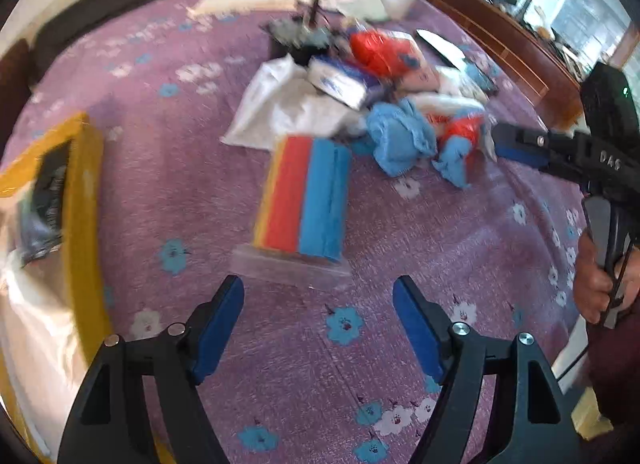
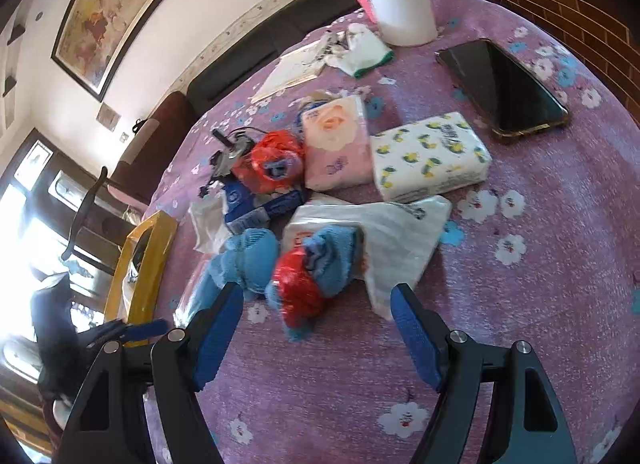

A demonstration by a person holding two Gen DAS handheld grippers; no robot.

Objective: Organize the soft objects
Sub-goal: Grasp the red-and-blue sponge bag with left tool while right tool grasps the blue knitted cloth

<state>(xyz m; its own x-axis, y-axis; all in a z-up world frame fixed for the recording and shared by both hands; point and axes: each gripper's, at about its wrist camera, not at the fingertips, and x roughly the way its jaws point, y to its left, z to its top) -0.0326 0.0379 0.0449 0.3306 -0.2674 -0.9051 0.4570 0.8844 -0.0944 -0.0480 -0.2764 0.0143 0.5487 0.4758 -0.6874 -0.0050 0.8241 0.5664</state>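
Left wrist view alone shows the striped cloth pack [image 1: 304,200] just beyond the released left tool [image 1: 318,328], while the released right tool [image 2: 316,328] faces blue cloths [image 2: 256,256] beside that pack.

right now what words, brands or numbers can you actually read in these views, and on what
"DAS": white letters on the black body of the right gripper, seen from the left wrist view.
Blue print on the yellow-patterned white tissue pack: too small to read.
Print on the pink tissue pack: too blurred to read.
Blue and white packet: blurred, unreadable.
Red marks on the white plastic bag: partly hidden, unreadable.
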